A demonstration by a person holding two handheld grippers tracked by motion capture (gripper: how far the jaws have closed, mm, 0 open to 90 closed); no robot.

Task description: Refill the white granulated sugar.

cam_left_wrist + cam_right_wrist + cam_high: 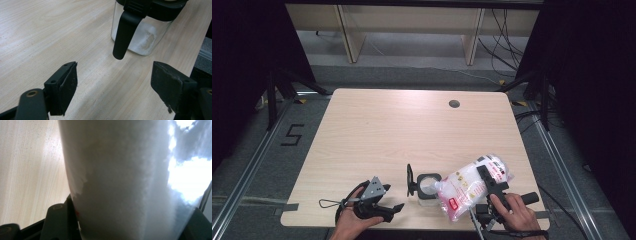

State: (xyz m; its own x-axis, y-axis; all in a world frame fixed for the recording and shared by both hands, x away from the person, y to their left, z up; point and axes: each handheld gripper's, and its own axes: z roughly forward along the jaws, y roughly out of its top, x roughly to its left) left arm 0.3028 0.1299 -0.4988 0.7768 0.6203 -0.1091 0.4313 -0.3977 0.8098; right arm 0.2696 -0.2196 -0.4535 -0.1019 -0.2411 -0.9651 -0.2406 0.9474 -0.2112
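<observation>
A clear jar [428, 189] with a black rim and a flipped-open black lid [410, 180] stands near the table's front edge; a little white powder lies in the jar [142, 37]. A plastic bag of white powder [472, 182] is tilted over it, one corner at the jar's mouth. My right gripper [492, 186] is shut on the bag, and the bag [120, 180] sits between its jaws. My left gripper [393, 207] lies on the table left of the jar, open with nothing between its black pads [67, 85]. The lid's latch [123, 37] hangs down toward it.
The wooden table [377, 130] has a round cable hole [454, 104] at the back right. Beyond the far edge are floor, table legs and loose cables [507, 45]. Dark curtains hang at both sides.
</observation>
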